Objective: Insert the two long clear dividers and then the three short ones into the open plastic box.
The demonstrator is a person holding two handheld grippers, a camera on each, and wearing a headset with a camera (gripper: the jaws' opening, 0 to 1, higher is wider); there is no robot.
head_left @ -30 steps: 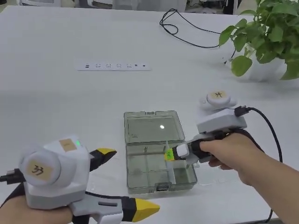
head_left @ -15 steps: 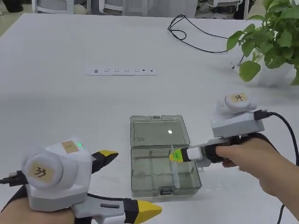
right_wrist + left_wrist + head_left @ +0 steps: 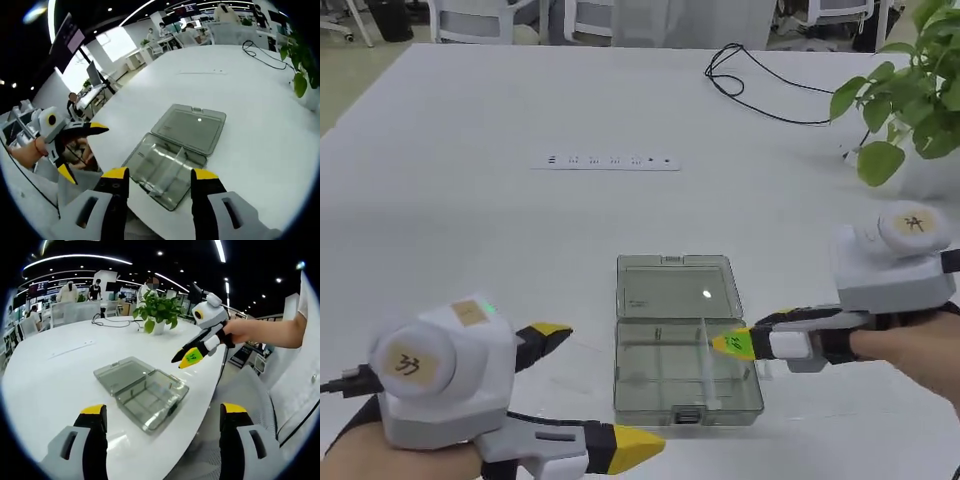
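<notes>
The open clear plastic box [image 3: 650, 400] lies near the table's front edge, its lid [image 3: 675, 285] folded flat behind it. One clear divider [image 3: 710, 365] stands in the tray, running front to back right of centre. My right gripper [image 3: 732, 344] hovers at the box's right rim, open, with nothing between its yellow tips. The right gripper view looks down on the box [image 3: 150, 152] beyond its spread jaws. My left gripper [image 3: 592, 388] stands open left of the box and holds nothing. The left gripper view has the box [image 3: 122, 375] ahead and the right gripper [image 3: 189, 356] above its far side.
A white power strip [image 3: 605, 160] lies mid-table behind the box. A black cable [image 3: 760, 75] loops at the back right beside a potted plant [image 3: 905, 90]. The table's front edge runs just below the box. People sit at desks in the background.
My right gripper has drawn back to the right, off the tray, leaving the clear divider standing in the box. The left gripper has stayed put; the head camera has shifted.
</notes>
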